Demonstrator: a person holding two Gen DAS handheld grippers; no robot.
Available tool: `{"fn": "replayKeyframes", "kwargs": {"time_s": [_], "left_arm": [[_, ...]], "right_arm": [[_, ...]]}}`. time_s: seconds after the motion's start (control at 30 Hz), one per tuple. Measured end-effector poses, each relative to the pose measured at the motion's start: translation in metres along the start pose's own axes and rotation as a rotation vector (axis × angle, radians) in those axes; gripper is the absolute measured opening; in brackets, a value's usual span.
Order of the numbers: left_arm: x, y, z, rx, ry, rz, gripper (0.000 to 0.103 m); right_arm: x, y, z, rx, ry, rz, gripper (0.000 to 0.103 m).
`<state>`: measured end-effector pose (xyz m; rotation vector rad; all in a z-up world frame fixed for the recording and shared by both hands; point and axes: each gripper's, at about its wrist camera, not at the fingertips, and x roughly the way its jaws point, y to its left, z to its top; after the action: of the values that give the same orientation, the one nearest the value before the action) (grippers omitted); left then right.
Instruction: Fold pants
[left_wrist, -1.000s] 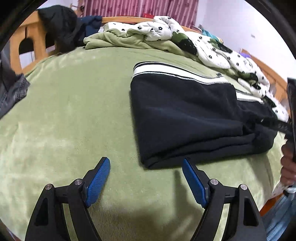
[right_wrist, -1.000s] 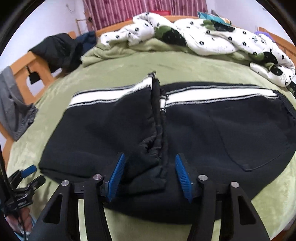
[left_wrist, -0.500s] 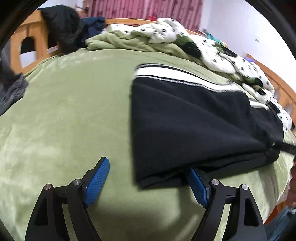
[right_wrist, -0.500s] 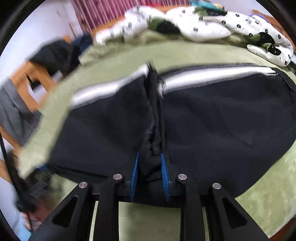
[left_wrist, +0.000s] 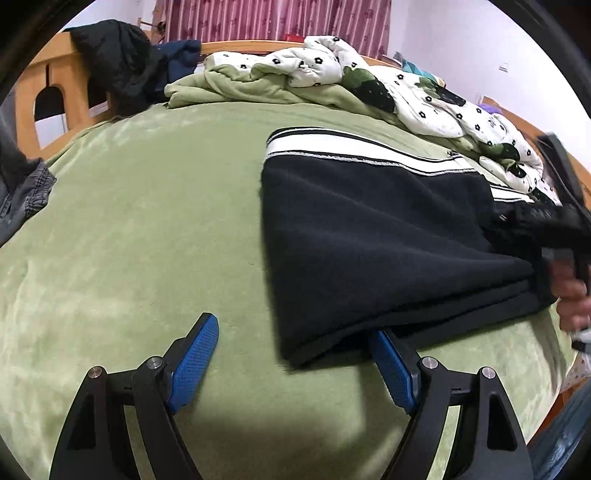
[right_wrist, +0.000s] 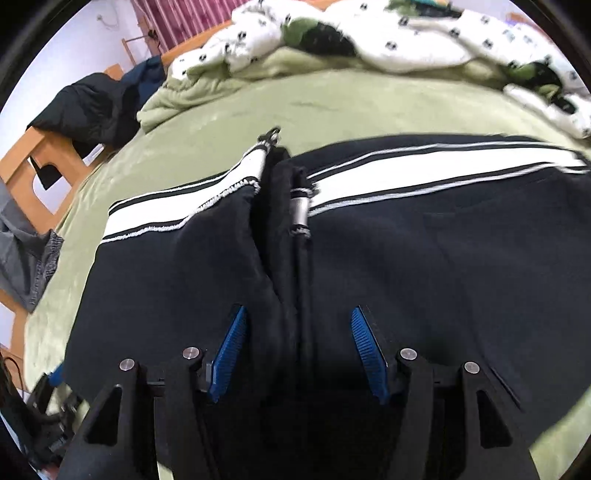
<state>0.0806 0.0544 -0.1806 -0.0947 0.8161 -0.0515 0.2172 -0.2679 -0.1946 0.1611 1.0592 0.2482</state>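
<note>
Black pants (left_wrist: 369, 236) with a white side stripe lie folded on the green bed cover (left_wrist: 147, 221). My left gripper (left_wrist: 295, 356) is open at their near corner. Its right pad (left_wrist: 391, 365) is tucked under the fabric's edge and its left pad (left_wrist: 195, 354) rests on bare cover. In the right wrist view my right gripper (right_wrist: 299, 350) is over the pants (right_wrist: 443, 277), and its jaws are opening. A raised ridge of black fabric (right_wrist: 291, 295) runs between the pads, and neither pad presses on it. The right gripper (left_wrist: 565, 221) and a hand (left_wrist: 569, 295) show at the pants' far end.
A crumpled white patterned quilt (left_wrist: 424, 92) and a green blanket (left_wrist: 236, 85) are heaped at the back of the bed. A dark jacket (left_wrist: 118, 62) hangs over the wooden bed frame (left_wrist: 40, 96). A grey garment (left_wrist: 22, 195) lies at the left edge.
My right gripper closed on the ridge of fabric, then opened again and moved further over the pants. The pants' near corner now covers my left gripper's right fingertip.
</note>
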Motion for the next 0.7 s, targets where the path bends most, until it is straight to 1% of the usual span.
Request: {"fn": "replayKeyframes", "kwargs": {"time_s": [0.1, 0.13, 0.17, 0.2, 0.23, 0.3, 0.33, 0.37, 0.4, 0.43, 0.5, 0.53, 0.6, 0.67, 0.7], "left_arm": [[0.001, -0.001, -0.001, -0.008, -0.007, -0.006, 0.081], [0.001, 0.000, 0.000, -0.015, -0.011, -0.007, 0.081], [0.001, 0.000, 0.000, -0.018, -0.013, -0.006, 0.081], [0.001, -0.001, 0.001, -0.020, -0.015, -0.004, 0.081], [0.001, -0.001, 0.001, -0.020, -0.018, 0.000, 0.081], [0.001, -0.002, 0.001, -0.015, -0.021, -0.005, 0.081], [0.001, -0.002, 0.001, -0.012, -0.020, -0.010, 0.080], [0.002, -0.002, 0.001, -0.011, -0.017, -0.014, 0.081], [0.004, -0.003, 0.001, -0.010, -0.011, -0.016, 0.080], [0.005, -0.003, 0.001, -0.005, -0.006, -0.020, 0.080], [0.005, -0.004, 0.002, -0.001, -0.002, -0.022, 0.080], [0.005, -0.004, 0.001, 0.001, 0.001, -0.023, 0.080], [0.003, -0.004, 0.001, 0.005, 0.006, -0.009, 0.080], [-0.002, -0.004, -0.001, 0.013, -0.013, 0.019, 0.081], [-0.006, -0.003, -0.003, 0.018, -0.031, 0.046, 0.081]], "right_arm": [[0.015, 0.007, 0.010, -0.038, 0.002, 0.015, 0.065], [0.016, 0.009, 0.010, -0.047, 0.001, 0.037, 0.049], [0.014, 0.011, 0.010, -0.056, -0.009, 0.040, 0.028], [0.009, 0.012, 0.012, -0.067, -0.034, 0.034, 0.016], [-0.001, 0.010, 0.014, -0.065, -0.060, 0.065, 0.015], [-0.021, -0.002, 0.019, 0.006, -0.111, 0.141, 0.014], [-0.028, -0.008, 0.021, 0.020, -0.126, 0.160, 0.014], [-0.029, -0.010, 0.020, 0.010, -0.129, 0.149, 0.014], [-0.023, -0.012, 0.018, -0.007, -0.116, 0.107, 0.015], [-0.013, -0.014, 0.016, -0.007, -0.088, 0.078, 0.015], [0.006, -0.020, 0.010, 0.028, -0.039, 0.064, 0.016], [0.010, -0.021, 0.007, 0.043, -0.041, 0.064, 0.016], [0.003, -0.020, 0.005, 0.048, -0.057, 0.055, 0.016], [-0.010, -0.019, 0.005, 0.052, -0.078, 0.064, 0.015], [-0.017, -0.021, 0.005, 0.060, -0.095, 0.077, 0.015]]}}
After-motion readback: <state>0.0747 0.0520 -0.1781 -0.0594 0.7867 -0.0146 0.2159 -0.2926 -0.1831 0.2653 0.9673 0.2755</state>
